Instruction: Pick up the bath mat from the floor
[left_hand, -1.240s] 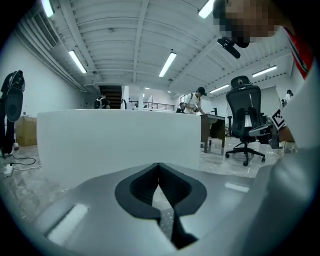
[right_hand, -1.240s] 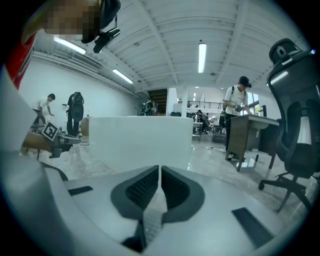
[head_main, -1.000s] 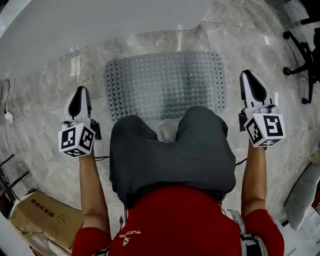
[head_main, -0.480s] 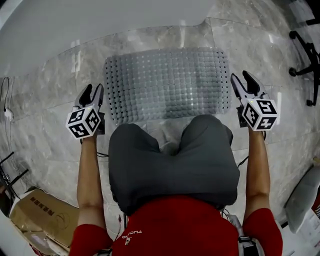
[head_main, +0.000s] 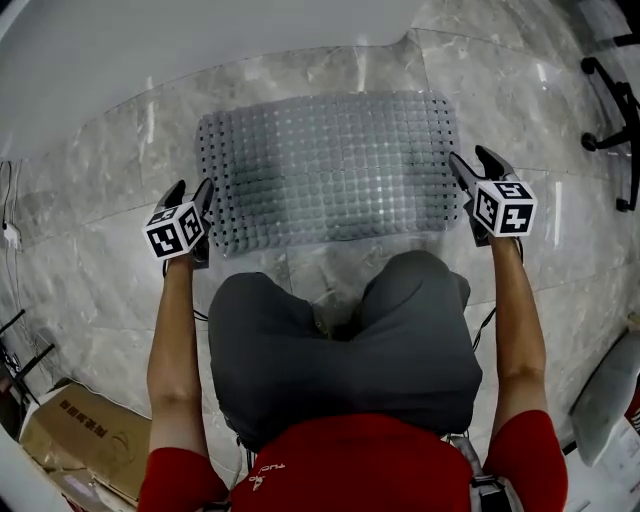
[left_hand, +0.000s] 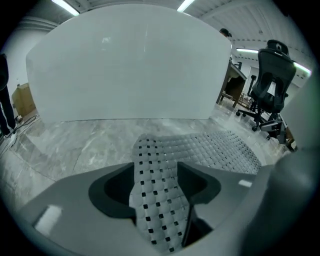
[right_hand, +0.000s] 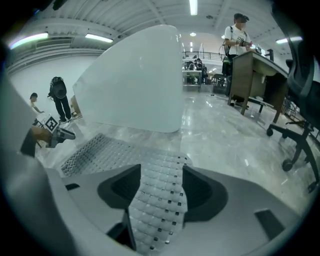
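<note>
The bath mat (head_main: 330, 165), a clear grey studded mat with small holes, lies flat on the marble floor. My left gripper (head_main: 192, 190) is at its near-left corner. My right gripper (head_main: 470, 160) is at its right edge near the front corner. Both sets of jaws are opening. In the left gripper view a strip of the mat (left_hand: 155, 200) runs up through the gap of the left gripper (left_hand: 156, 177). The right gripper view shows the same: the mat (right_hand: 159, 205) lies between the spread jaws of the right gripper (right_hand: 160, 182). Neither gripper presses on it.
A large white curved tub wall (head_main: 200, 40) rises just beyond the mat. A black office chair (head_main: 615, 110) stands at the far right. A cardboard box (head_main: 80, 440) sits at the near left. The person's bent knees (head_main: 340, 340) are right behind the mat's near edge.
Both grippers moved forward and inward to the mat's near corners, and their jaws went from shut to spread. The mat's edges now sit between the jaws.
</note>
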